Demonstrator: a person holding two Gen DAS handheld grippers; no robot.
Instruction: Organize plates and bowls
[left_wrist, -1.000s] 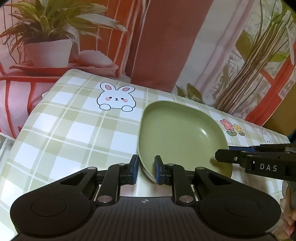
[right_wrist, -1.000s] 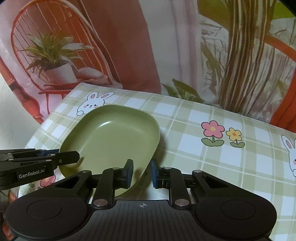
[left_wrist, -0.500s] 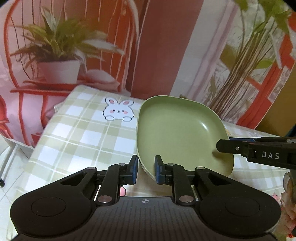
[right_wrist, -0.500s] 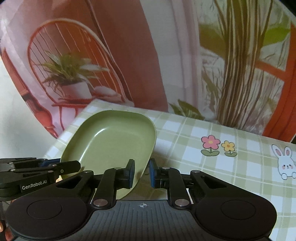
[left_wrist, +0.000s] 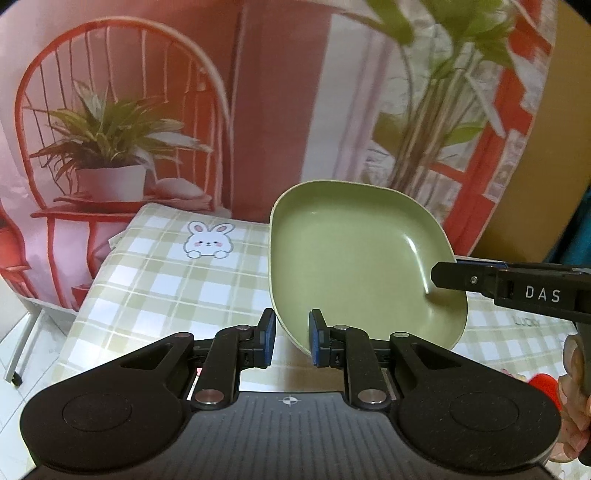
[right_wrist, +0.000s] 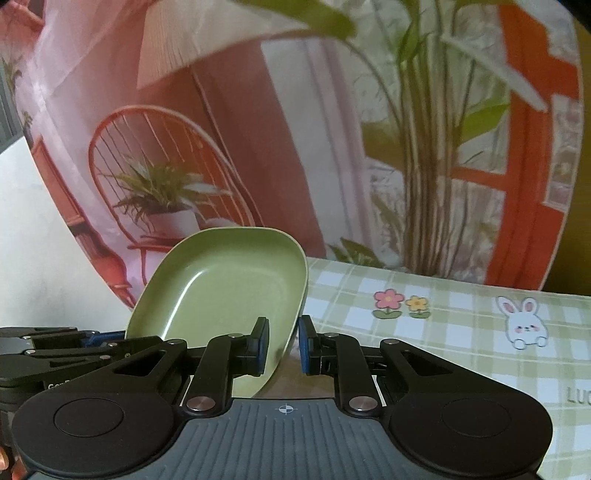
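Note:
A green rounded-square plate (left_wrist: 354, 258) hangs in the air above the checked tablecloth, held from two sides. My left gripper (left_wrist: 291, 338) is shut on the plate's near left rim. My right gripper (right_wrist: 282, 345) is shut on the plate's (right_wrist: 221, 288) right rim. In the left wrist view the right gripper's black fingers (left_wrist: 469, 278) reach in from the right and clamp the plate's far edge. In the right wrist view the left gripper's fingers (right_wrist: 55, 341) show at the lower left, by the plate's other edge. The plate is empty and tilted.
The table wears a green and white checked cloth (left_wrist: 155, 284) with a bunny print (left_wrist: 208, 240) and flowers (right_wrist: 400, 302). Behind it hangs a printed backdrop of a red chair and potted plant (left_wrist: 107, 147). A person's hand (left_wrist: 576, 398) shows at the right edge.
Both grippers have risen with the plate between them. The plate has come up off the cloth, and the table now lies lower and farther off in both views.

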